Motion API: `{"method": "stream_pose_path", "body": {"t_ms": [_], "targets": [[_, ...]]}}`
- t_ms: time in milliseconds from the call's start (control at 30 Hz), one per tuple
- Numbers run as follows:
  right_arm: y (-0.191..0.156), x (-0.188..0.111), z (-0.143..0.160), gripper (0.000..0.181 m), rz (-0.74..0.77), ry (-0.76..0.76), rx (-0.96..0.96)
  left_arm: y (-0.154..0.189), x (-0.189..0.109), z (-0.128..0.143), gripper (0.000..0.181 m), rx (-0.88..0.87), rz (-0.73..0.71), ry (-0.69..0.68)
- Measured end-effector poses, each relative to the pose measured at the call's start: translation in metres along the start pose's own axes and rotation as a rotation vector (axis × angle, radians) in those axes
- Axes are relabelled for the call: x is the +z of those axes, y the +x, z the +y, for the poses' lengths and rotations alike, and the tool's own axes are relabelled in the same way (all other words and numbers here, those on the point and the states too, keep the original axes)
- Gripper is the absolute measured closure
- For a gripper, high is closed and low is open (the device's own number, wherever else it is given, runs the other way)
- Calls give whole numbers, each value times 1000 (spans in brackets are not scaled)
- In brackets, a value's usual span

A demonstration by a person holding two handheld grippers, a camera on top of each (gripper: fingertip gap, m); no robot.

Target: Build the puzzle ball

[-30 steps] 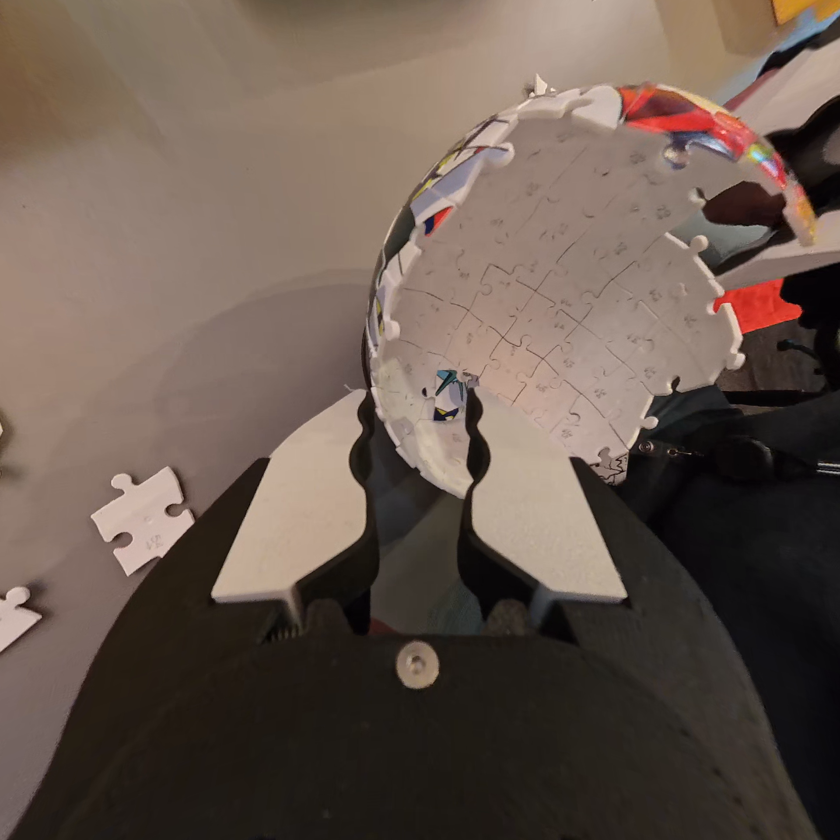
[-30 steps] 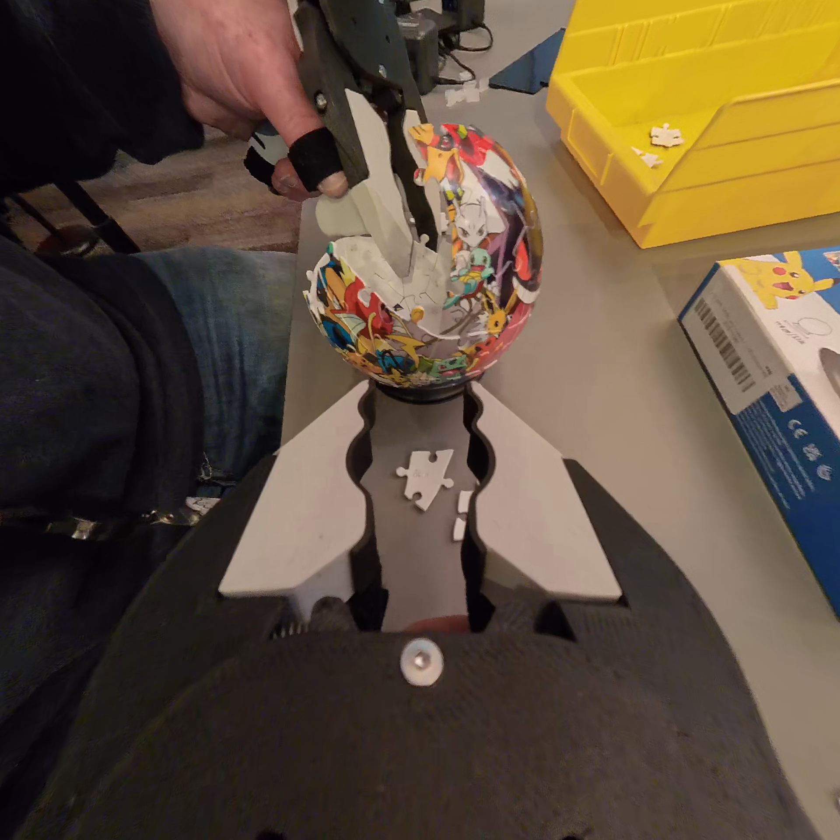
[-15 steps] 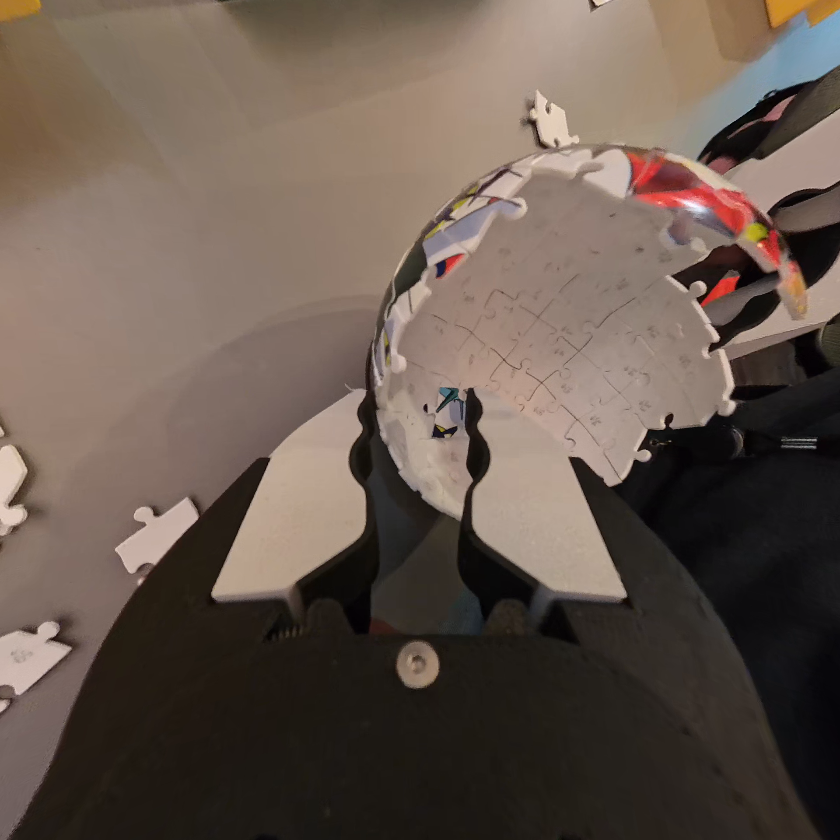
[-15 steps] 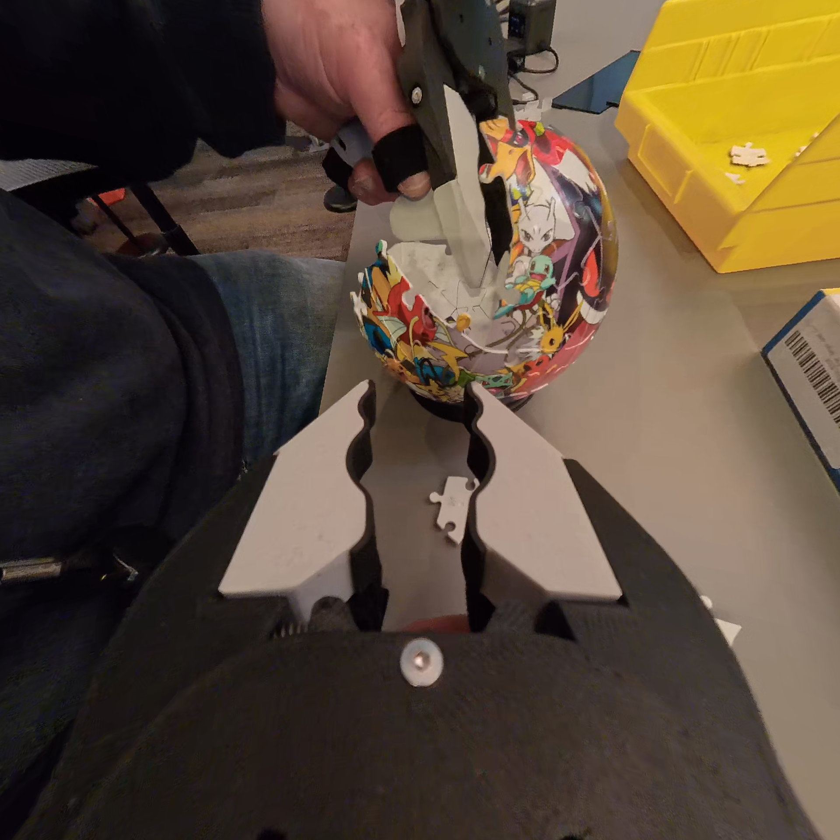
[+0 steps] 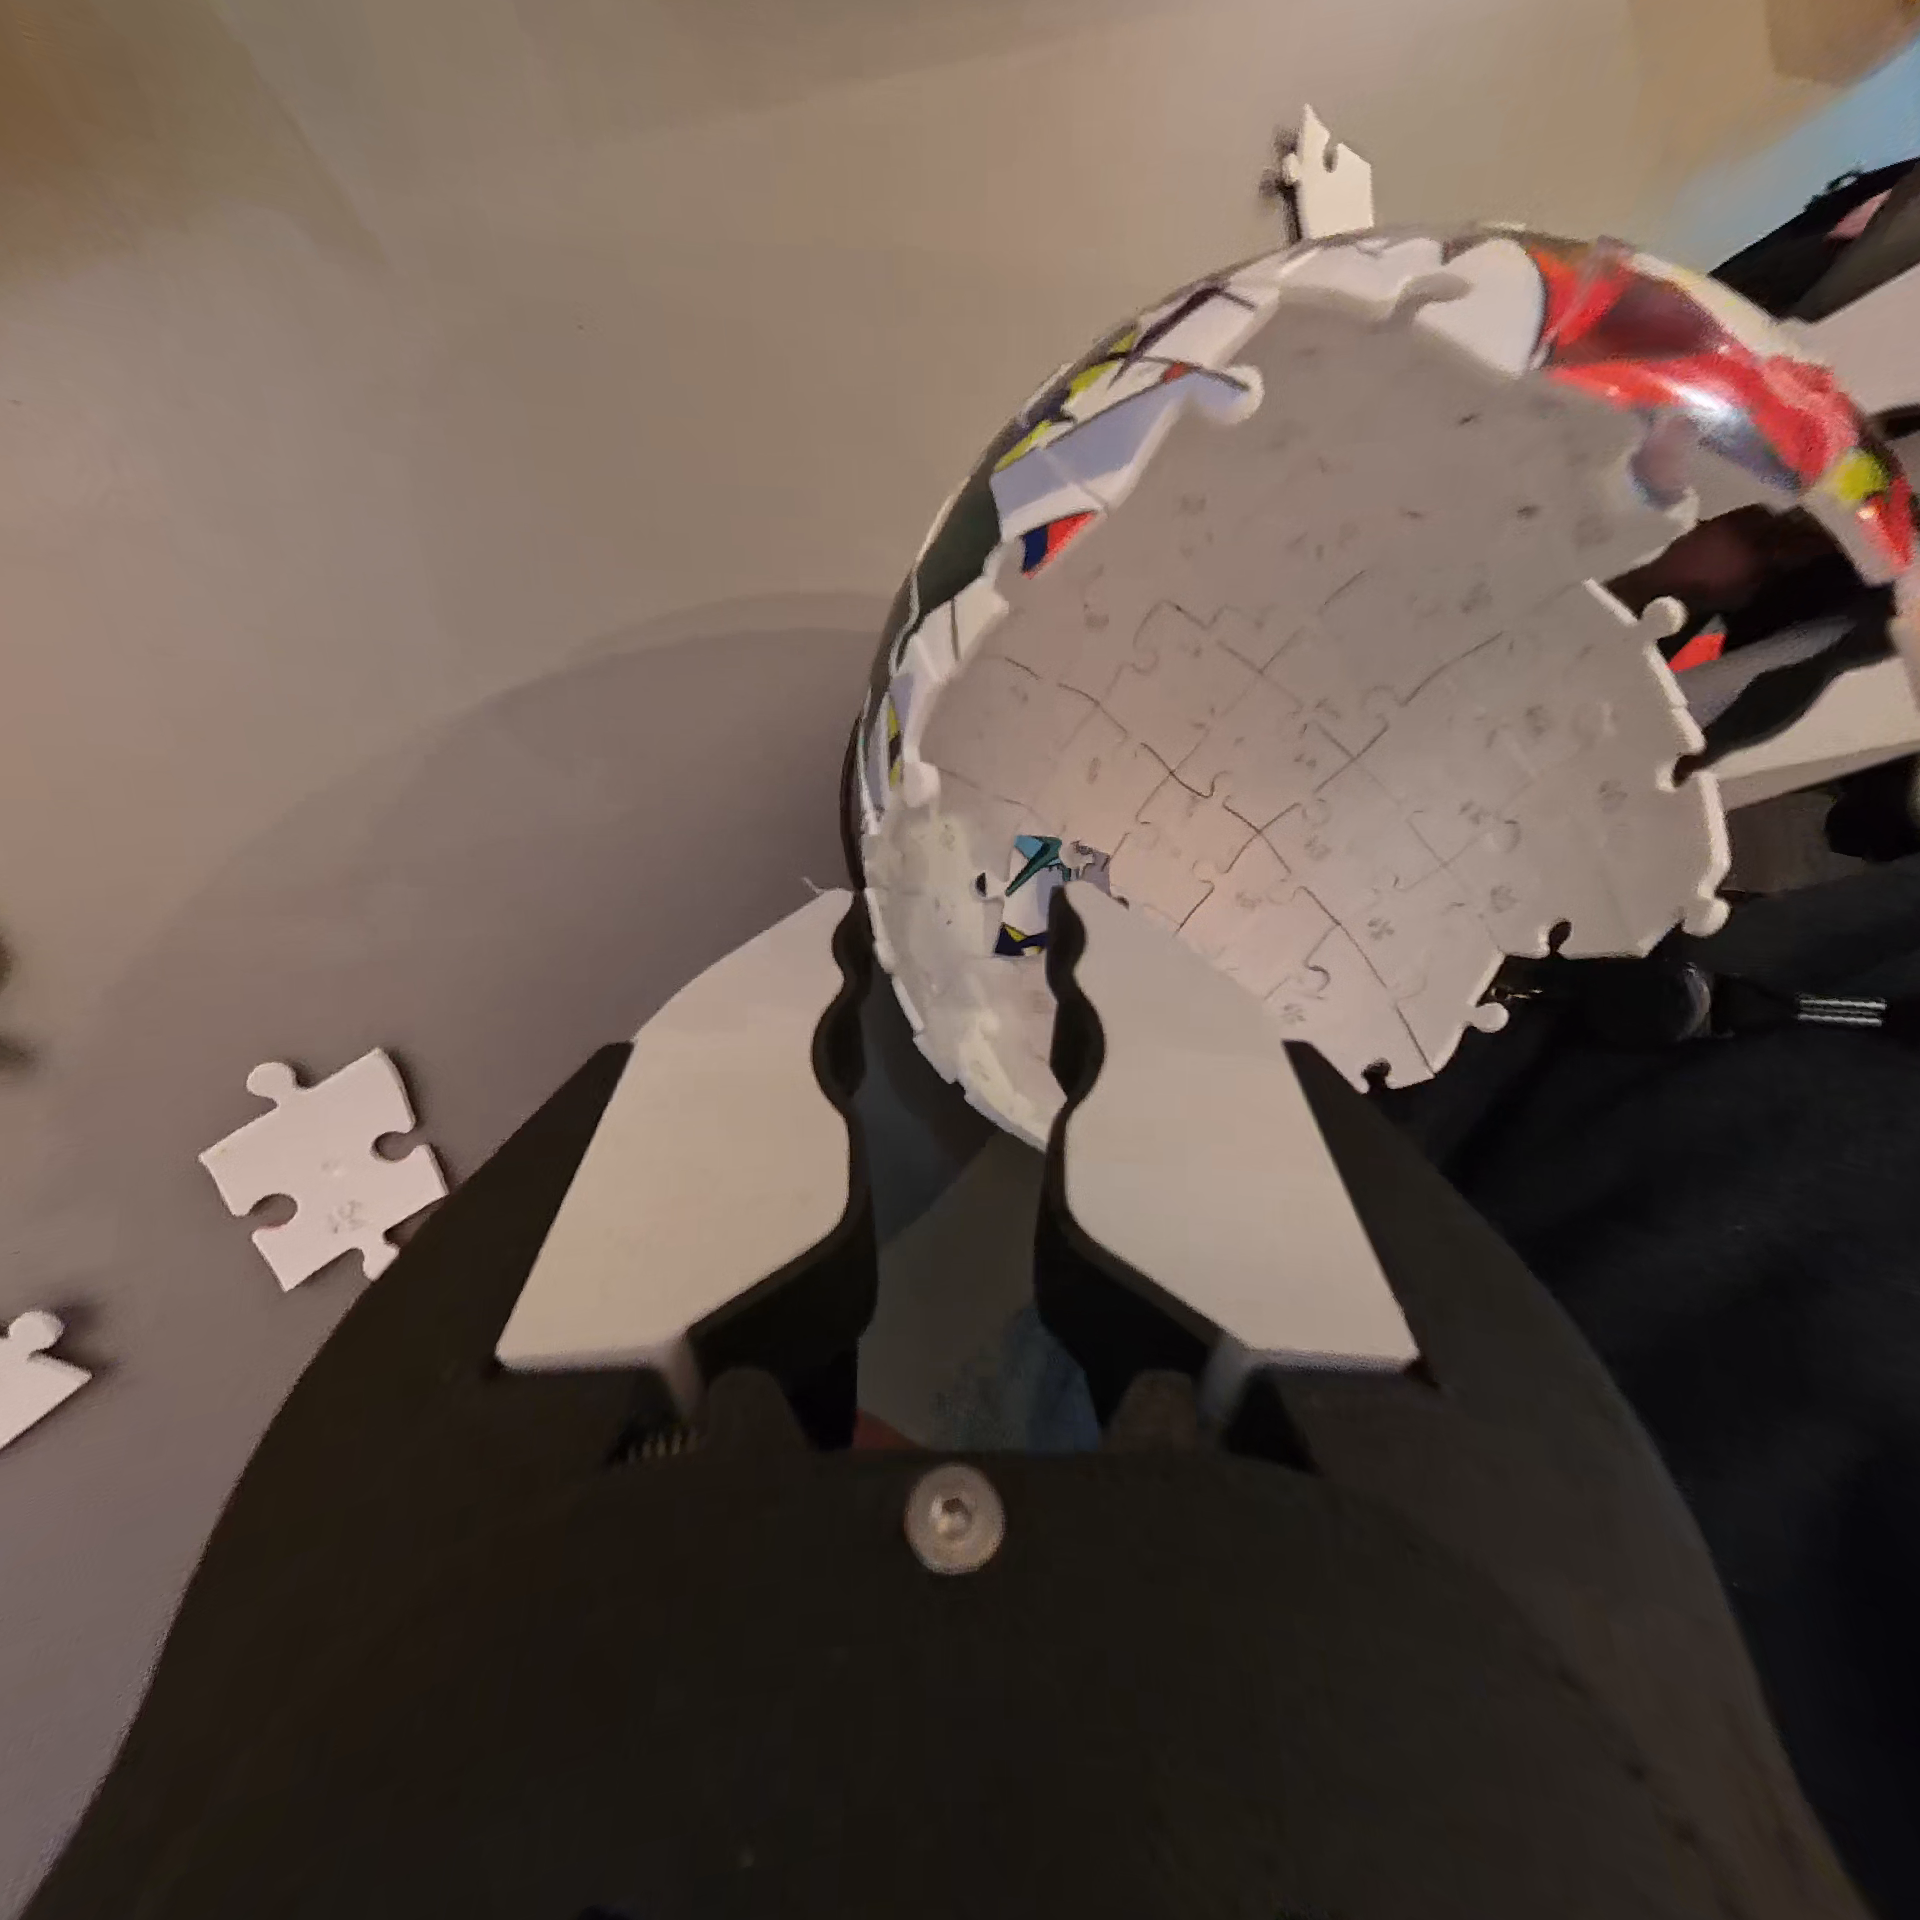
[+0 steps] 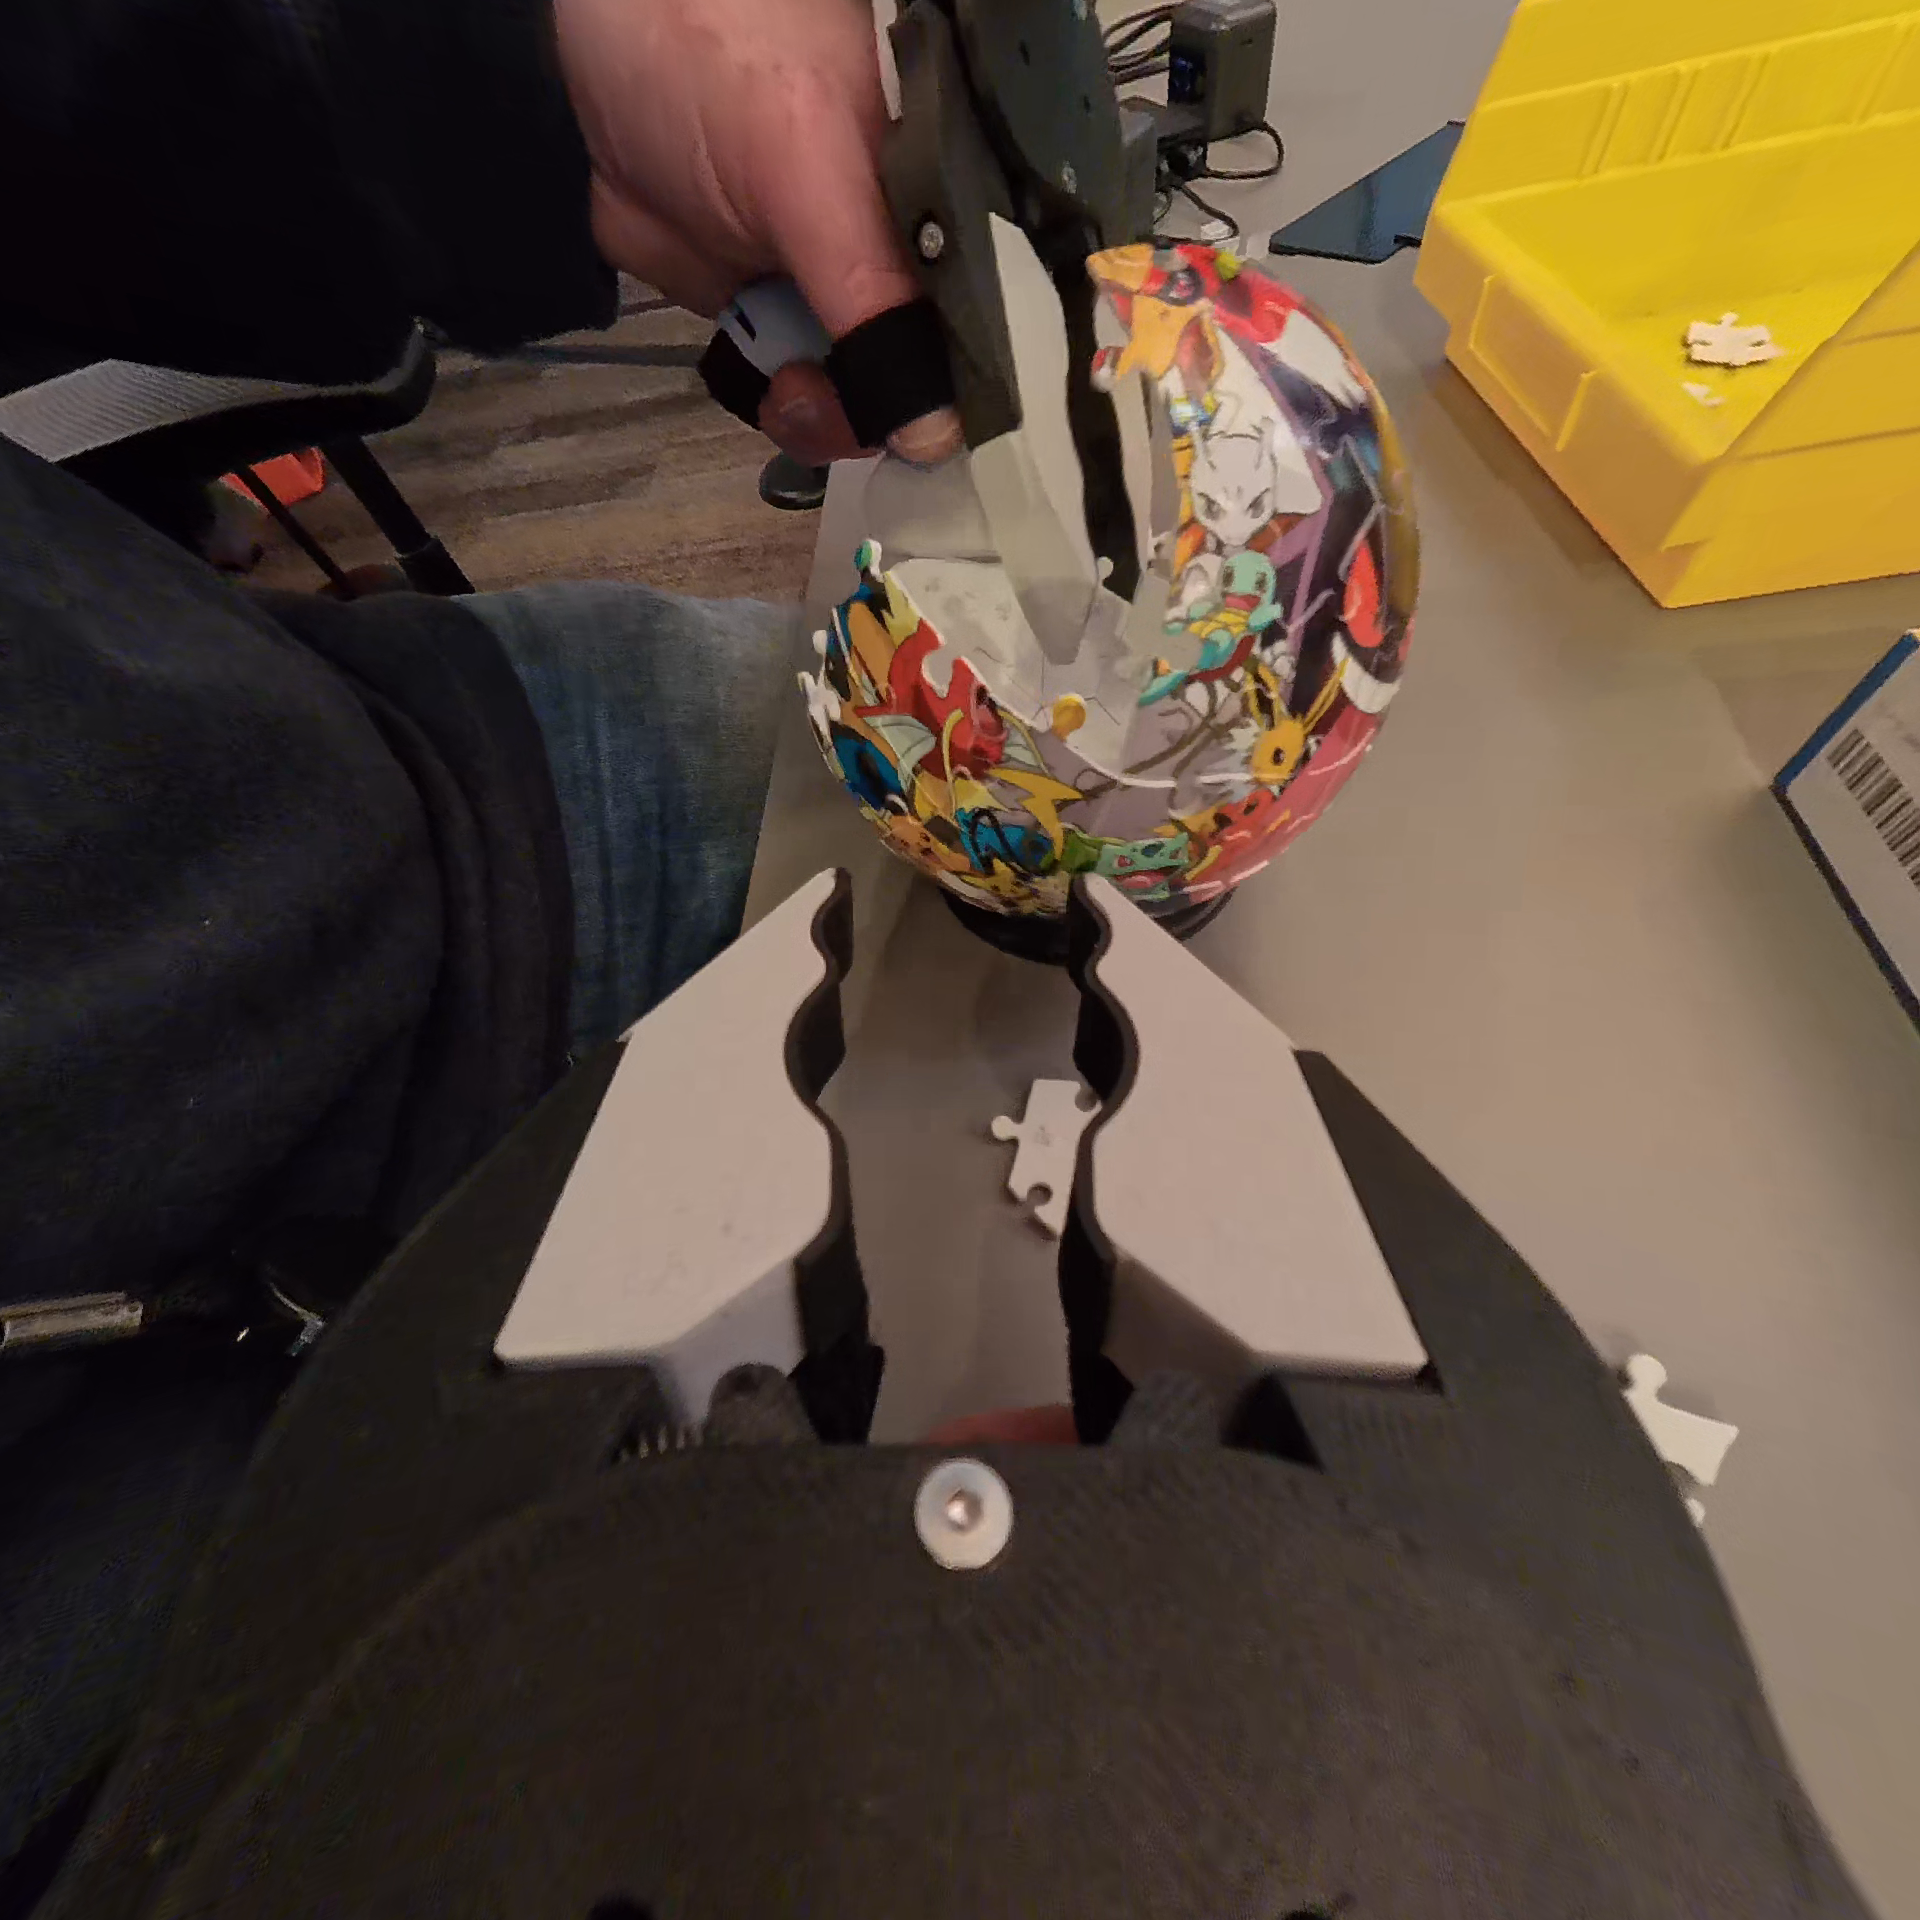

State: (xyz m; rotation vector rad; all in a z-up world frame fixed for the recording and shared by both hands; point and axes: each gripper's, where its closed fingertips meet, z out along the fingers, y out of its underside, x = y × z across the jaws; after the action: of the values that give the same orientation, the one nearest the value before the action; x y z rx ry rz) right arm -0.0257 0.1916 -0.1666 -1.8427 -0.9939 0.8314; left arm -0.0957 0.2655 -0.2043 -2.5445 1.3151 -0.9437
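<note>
The work surface was a plain grey table, evenly lit with soft shadows. Beyond its far edge, wood-plank flooring was visible, with dark chair legs standing on it. A yellow plastic bin sat at the table's right, cables lying behind.

Puzzle ball: partly built hollow shell, colourful cartoon print outside, plain white inside, upright on a dark round base on the grey table, with a large jagged opening on its upper side toward the person. Loose pieces lie white side up on the table: one just in front of the base, another beside the ball, one behind it.
</note>
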Motion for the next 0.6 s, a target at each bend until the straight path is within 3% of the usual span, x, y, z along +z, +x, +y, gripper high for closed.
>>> {"method": "stream_pose_path", "body": {"t_ms": [600], "targets": [[-3,2,2,142,1,-2,-13,-10,-13,-16,177,131,-192,-29]]}}
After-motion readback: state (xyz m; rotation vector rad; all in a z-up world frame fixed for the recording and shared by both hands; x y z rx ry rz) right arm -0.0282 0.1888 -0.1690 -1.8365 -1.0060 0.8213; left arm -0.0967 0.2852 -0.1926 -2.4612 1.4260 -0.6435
